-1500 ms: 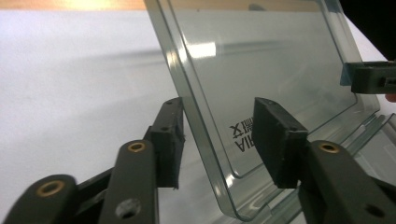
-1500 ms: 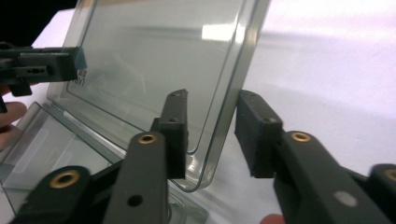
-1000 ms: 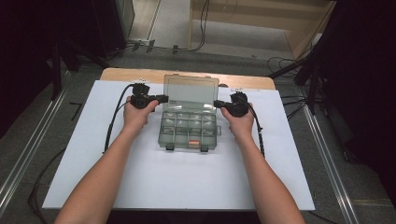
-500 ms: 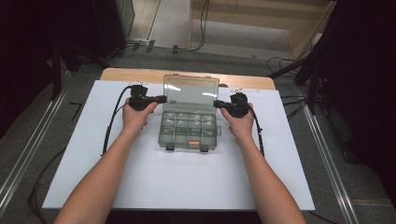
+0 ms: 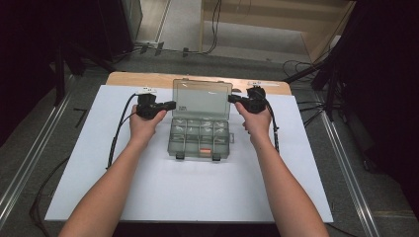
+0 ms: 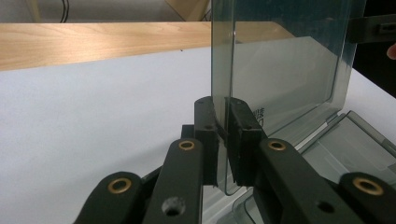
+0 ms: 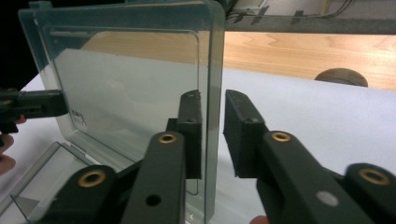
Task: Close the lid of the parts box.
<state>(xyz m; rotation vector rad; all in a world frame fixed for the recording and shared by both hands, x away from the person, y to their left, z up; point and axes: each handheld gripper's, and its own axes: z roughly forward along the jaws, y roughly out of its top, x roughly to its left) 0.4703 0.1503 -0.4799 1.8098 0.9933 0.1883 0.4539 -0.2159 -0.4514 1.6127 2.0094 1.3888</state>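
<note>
Right, your left gripper (image 6: pixel 223 140) is clamped on the near edge of the clear lid (image 5: pixel 201 98), pads pinching it from both sides. The lid stands upright above the compartment box (image 5: pixel 200 139), hinged at the back. Your right gripper (image 7: pixel 212 135) straddles the lid's opposite edge: one pad touches, the other sits just off it, jaws having just been closing.

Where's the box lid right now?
In the high view the clear lid stands raised at table centre, behind the tray, between left gripper and right gripper.
</note>
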